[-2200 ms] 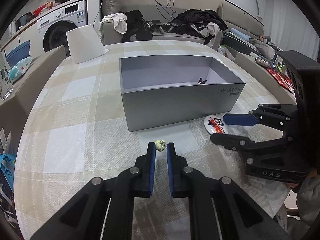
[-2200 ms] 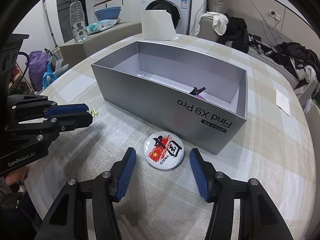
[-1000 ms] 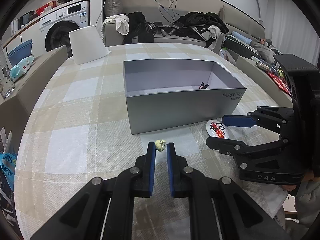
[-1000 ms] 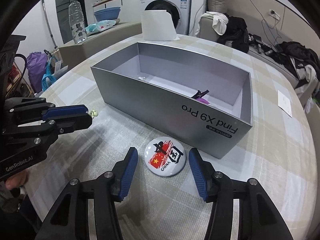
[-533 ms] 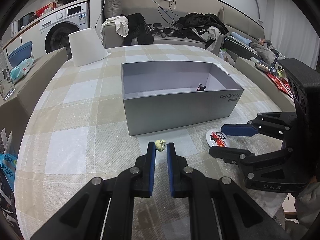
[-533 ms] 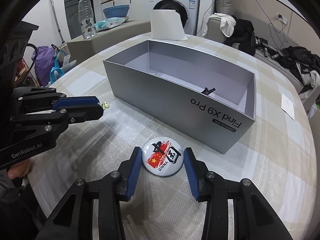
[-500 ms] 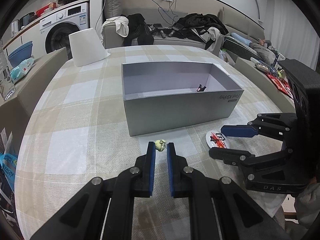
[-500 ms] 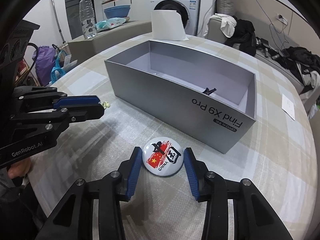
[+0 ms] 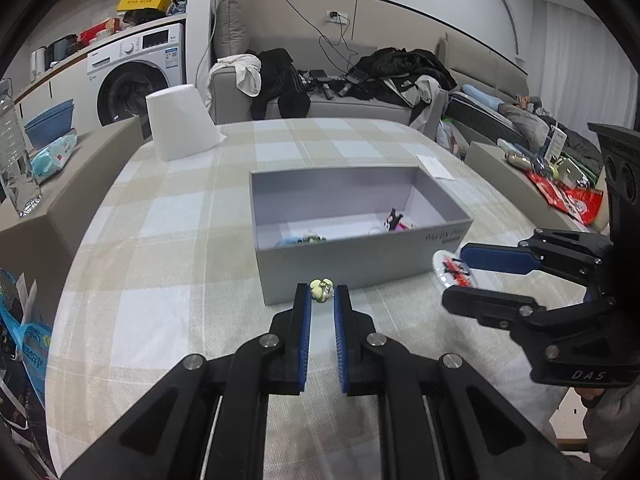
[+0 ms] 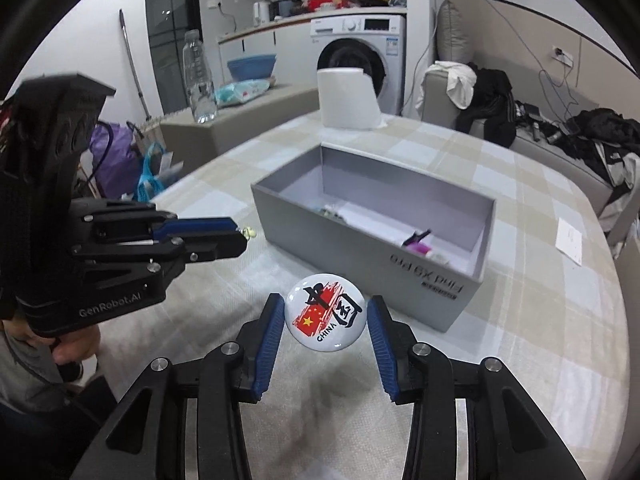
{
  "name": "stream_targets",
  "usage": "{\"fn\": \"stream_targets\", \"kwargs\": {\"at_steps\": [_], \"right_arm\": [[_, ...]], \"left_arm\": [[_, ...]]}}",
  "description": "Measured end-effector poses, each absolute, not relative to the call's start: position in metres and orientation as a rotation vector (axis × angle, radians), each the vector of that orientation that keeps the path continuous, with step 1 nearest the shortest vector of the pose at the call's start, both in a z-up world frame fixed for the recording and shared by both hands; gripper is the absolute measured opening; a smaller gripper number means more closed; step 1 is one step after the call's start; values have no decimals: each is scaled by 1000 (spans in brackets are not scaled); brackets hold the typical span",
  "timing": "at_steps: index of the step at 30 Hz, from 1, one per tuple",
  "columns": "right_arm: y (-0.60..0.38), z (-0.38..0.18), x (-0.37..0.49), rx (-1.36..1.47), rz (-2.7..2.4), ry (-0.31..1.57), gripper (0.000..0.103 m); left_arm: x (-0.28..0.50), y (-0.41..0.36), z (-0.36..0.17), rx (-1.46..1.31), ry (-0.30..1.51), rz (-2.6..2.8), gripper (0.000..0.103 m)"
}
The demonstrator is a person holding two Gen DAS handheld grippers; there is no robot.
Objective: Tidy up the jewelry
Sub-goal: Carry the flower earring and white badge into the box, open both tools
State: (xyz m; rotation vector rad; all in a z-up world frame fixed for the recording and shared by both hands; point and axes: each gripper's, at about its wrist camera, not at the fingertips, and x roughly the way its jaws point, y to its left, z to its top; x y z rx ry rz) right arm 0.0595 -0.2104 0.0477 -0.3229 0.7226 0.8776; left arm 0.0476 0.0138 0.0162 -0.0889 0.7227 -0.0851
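Observation:
A small pale yellow charm [image 9: 322, 289] is pinched at the tips of my left gripper [image 9: 322, 295], which is shut and hovers just before the grey box's [image 9: 360, 258] near wall. In the right wrist view the left gripper [image 10: 240, 237] holds the same charm [image 10: 250, 233] left of the box [image 10: 352, 256]. My right gripper [image 10: 325, 307] is shut on a round white badge [image 10: 320, 322] with a red flag and "CHINA", held above the tablecloth by the box's near corner. From the left wrist view, the right gripper [image 9: 454, 277] carries the badge [image 9: 452, 268]. A black clip [image 10: 418, 237] and other small pieces lie inside the box.
A white paper cone [image 9: 182, 122] stands at the table's far left. A white card [image 9: 435, 167] lies beyond the box. A water bottle [image 10: 200, 80] and a blue basin sit on a side counter. A person's hand [image 10: 72, 344] grips the left tool.
My right gripper's jaws narrowed onto the badge and lifted it off the tablecloth. The left gripper kept its hold on the charm and barely moved.

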Motion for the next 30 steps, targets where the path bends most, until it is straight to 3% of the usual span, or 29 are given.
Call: {"fn": "stream_targets", "kwargs": {"at_steps": [16,30], "right_arm": [[-233,109,110,-134,826,617,41],[-235,85,147,-68,794,673,41]], "left_arm": [[80,22,47,-139,625,-38,7],[108,18,22,-105,655,-15,7]]}}
